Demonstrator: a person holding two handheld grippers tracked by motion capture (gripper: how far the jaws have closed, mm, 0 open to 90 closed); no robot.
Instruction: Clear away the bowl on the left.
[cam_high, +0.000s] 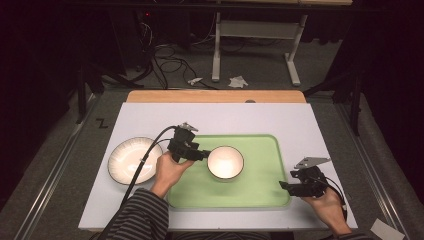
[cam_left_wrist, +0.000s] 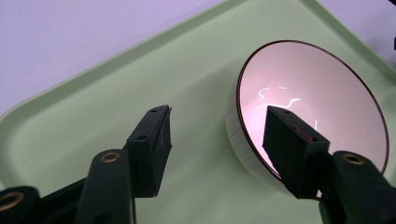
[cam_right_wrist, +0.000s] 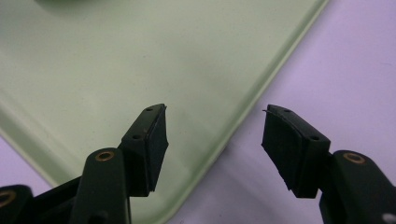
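A white bowl with a dark rim stands on a green tray in the middle of the table. My left gripper is at the bowl's left rim. In the left gripper view that gripper is open, one jaw over the inside of the bowl and the other outside it above the tray. My right gripper is open at the tray's front right edge. In the right gripper view it straddles the rim of the tray, holding nothing.
A white plate with a dark rim lies left of the tray on the pale table mat. A wooden strip runs along the table's far edge. Cables and a desk frame stand on the floor beyond.
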